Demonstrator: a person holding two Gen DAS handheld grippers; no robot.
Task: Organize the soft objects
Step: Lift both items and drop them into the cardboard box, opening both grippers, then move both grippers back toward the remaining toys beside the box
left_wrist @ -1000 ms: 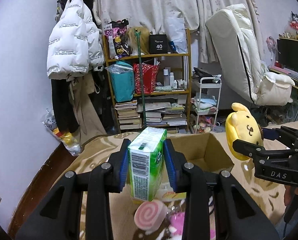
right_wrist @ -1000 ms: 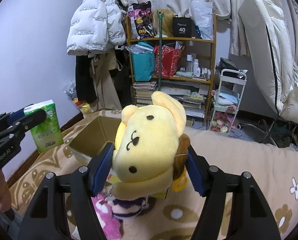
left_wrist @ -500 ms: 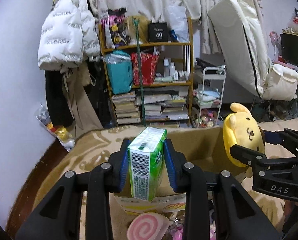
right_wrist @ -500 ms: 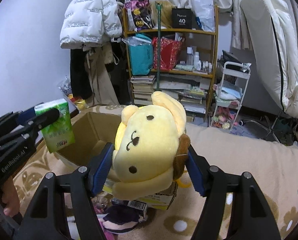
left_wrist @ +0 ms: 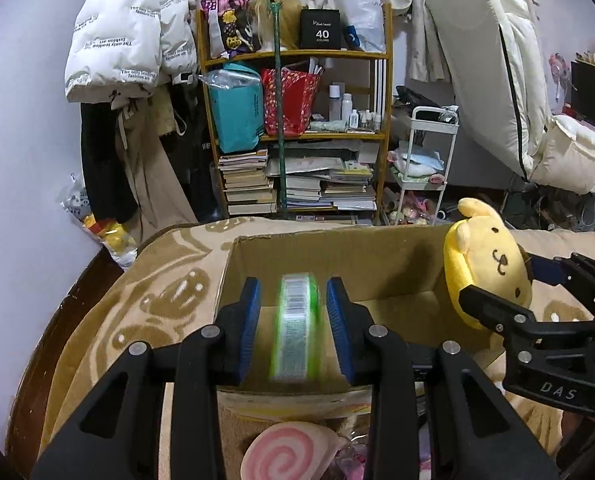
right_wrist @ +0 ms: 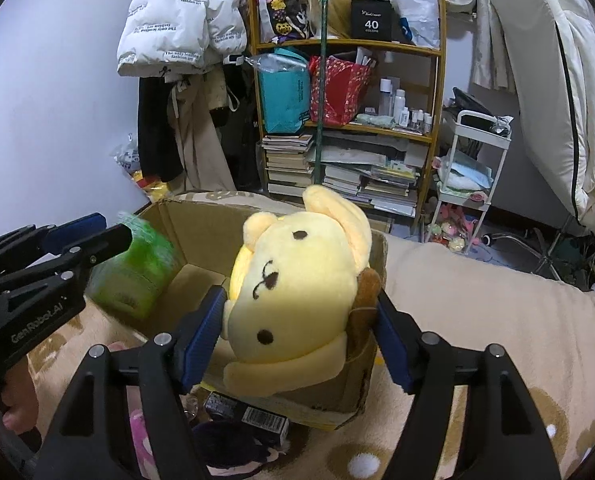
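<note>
1. At the left side of the bed's patterned blanket (left_wrist: 109, 320), the left gripper (left_wrist: 294, 328) hung over the open cardboard box (left_wrist: 337, 256). Its blue pads stood apart with a gap on each side of the green tissue pack (left_wrist: 296, 328), so the fingers looked released. The pack was motion-blurred between them, and I judged it to be dropping into the box.
2. Below that gripper, outside the box's near wall, a pink swirl cushion (left_wrist: 287, 454) lay on the blanket beside other small plush items too hidden to name.
3. To the right, the right gripper (right_wrist: 297, 336) was clenched on a yellow dog plush (right_wrist: 297, 296), its pads pressed into the head on both sides. The plush was held above the box's right near corner, not yet inside.
4. The step in hand seemed to be loading the box, tissue pack first.
5. Next, the left gripper would likely need to clear the opening. The right should carry the plush over the box's middle, lower it and spread its pads. The soft head may snag on the rim.
</note>
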